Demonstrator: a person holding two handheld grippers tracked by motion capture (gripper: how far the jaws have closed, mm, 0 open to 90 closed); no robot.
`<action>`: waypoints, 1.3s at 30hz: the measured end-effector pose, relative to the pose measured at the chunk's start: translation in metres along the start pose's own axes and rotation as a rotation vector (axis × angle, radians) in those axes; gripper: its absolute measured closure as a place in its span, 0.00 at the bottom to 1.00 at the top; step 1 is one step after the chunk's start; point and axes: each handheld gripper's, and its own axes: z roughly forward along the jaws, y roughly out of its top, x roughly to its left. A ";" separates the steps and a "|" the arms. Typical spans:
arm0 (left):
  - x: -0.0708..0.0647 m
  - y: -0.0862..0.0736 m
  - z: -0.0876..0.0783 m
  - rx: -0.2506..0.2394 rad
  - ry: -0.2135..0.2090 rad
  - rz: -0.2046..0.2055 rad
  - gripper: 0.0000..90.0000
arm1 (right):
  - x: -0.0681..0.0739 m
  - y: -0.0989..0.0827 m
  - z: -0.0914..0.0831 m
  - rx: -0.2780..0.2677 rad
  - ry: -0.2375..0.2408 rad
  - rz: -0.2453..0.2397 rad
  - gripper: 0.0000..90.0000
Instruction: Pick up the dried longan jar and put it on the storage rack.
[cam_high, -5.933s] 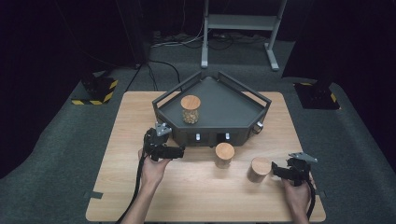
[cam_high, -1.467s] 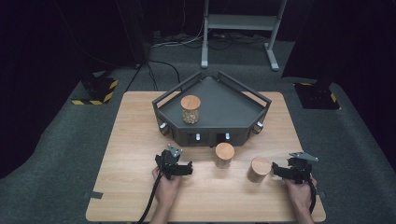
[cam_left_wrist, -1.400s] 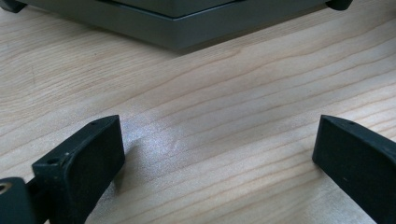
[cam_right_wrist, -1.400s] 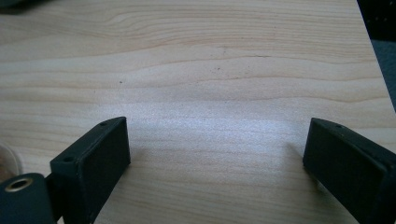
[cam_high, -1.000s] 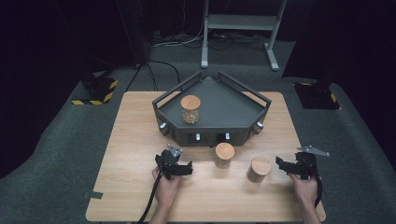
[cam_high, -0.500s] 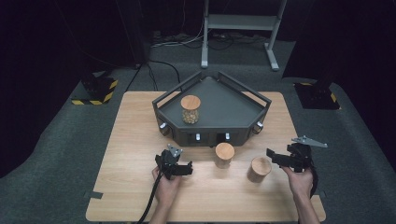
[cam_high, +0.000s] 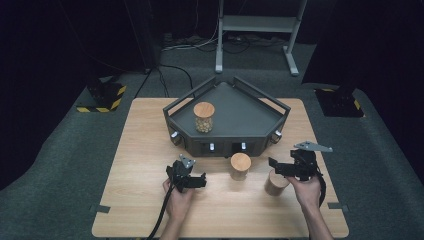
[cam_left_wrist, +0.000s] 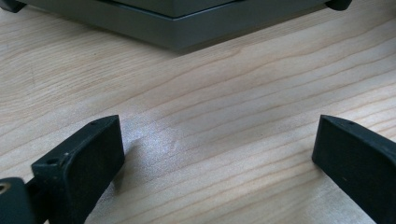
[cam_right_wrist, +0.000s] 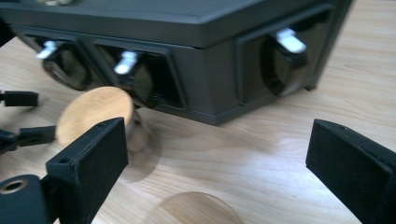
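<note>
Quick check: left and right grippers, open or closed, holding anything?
Left gripper: open, nothing between its fingers, bare table under it.
Right gripper: open, holding nothing, above the near jar.

Pale wooden table (cam_high: 135, 150), smooth with clear grain and a soft sheen. The dark grey corner-shaped tray (cam_high: 250, 112) looks matt, metal or plastic. Smooth round wooden lids on the jars (cam_high: 240, 161). Matt black gripper pads (cam_right_wrist: 88, 158). Grey carpet floor (cam_high: 55, 165), rough.

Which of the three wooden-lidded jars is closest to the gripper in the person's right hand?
The jar at the table's right, directly below the right gripper. The middle jar stands farther left, and the third jar sits up in the dark tray.
</note>
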 end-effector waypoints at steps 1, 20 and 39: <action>0.000 0.000 0.000 0.000 0.000 0.000 0.02 | 0.002 0.001 0.001 0.001 0.003 -0.007 0.05; 0.000 0.000 0.000 0.000 0.000 0.000 0.02 | 0.044 0.011 0.023 0.029 0.058 -0.118 0.06; 0.000 0.000 0.000 0.000 0.000 0.000 0.02 | 0.066 0.015 0.044 0.077 0.081 -0.147 0.06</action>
